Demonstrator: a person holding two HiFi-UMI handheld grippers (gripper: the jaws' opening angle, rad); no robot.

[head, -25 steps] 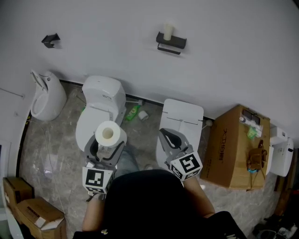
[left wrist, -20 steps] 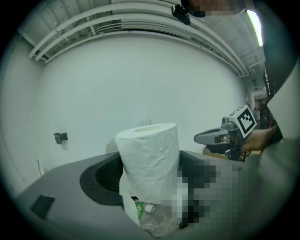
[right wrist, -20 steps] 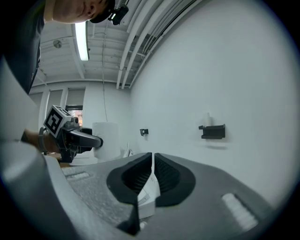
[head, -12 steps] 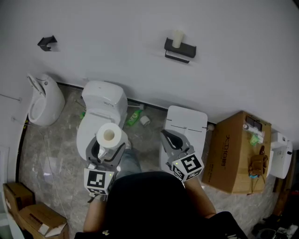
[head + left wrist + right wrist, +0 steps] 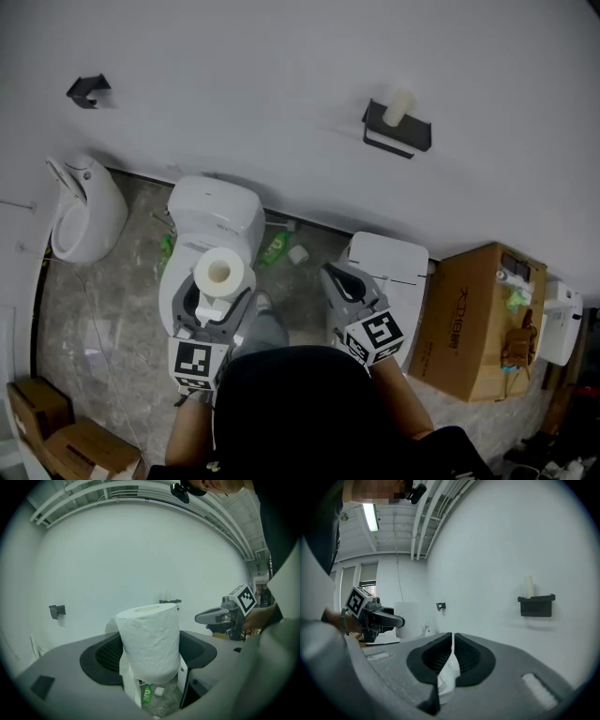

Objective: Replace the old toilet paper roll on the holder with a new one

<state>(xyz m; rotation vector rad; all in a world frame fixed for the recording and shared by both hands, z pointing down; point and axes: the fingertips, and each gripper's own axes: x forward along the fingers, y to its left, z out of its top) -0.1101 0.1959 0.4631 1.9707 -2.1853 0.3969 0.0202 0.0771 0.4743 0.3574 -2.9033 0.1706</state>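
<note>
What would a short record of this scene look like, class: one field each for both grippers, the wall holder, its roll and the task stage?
left gripper: shut on new toilet paper roll, held upright
right gripper: shut, empty
holder: black, on the wall, ahead of both grippers
old roll: thin, upright on the holder
task stage: old roll not yet removed

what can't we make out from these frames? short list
- Old roll on the holder: too small in head and right gripper views to tell bare tube from leftover paper.
- Green bottle label: too small, head view.
- Cardboard box print: too small, head view.
- Floor nearest the person: hidden by their body, head view.
</note>
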